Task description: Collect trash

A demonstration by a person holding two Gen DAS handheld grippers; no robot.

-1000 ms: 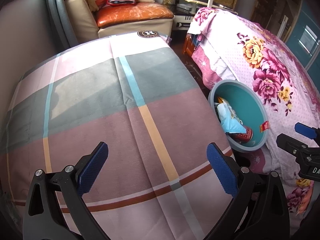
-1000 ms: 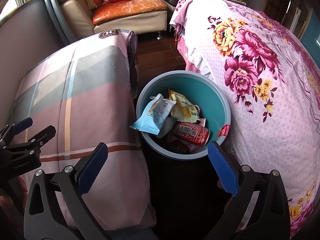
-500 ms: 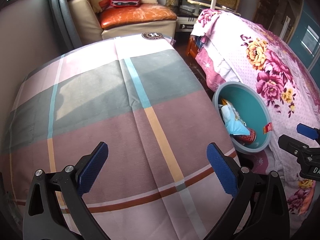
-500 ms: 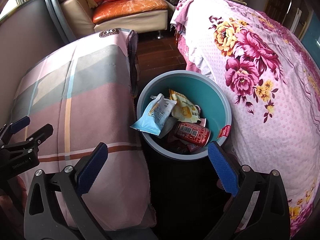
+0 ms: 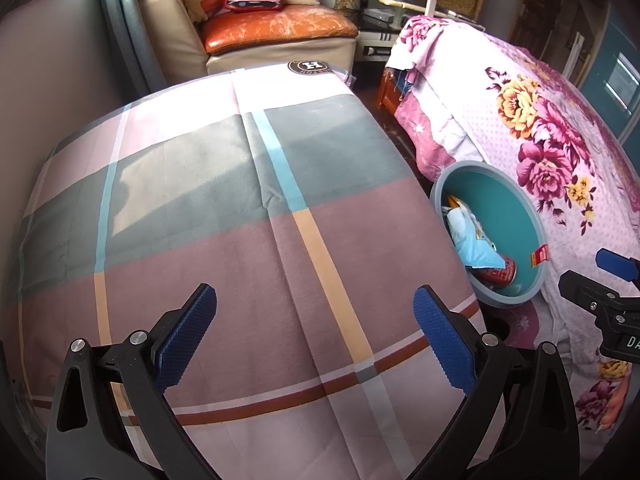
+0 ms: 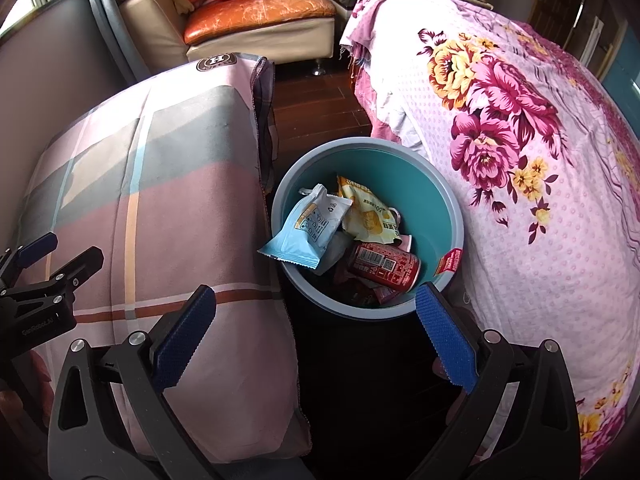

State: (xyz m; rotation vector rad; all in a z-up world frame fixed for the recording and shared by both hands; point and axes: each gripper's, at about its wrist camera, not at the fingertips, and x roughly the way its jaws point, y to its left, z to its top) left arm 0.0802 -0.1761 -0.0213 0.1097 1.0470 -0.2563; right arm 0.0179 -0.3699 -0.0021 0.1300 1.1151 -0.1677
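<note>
One teal bin point(image 6: 368, 160) is standing between plaid-covered table point(image 5: 224, 216) and floral bed point(image 6: 520, 128), holding one red can point(image 6: 384, 266), one blue packet point(image 6: 308, 232), one yellow packet point(image 6: 368, 212). Left gripper point(image 5: 316, 340) and right gripper point(image 6: 316, 336) are both hanging spread wide, empty.

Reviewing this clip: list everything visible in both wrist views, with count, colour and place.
trash bin: one, teal inside with grey rim, on the floor between the two covered surfaces
light blue wrapper: one, in the bin, leaning over its left rim
yellow snack bag: one, in the bin
red can: one, lying in the bin
plaid cloth: one, pink, grey and brown, left of the bin
floral bedspread: one, pink, right of the bin
sofa: one, cream with an orange cushion, at the back
left gripper: open, empty
right gripper: open, empty
</note>
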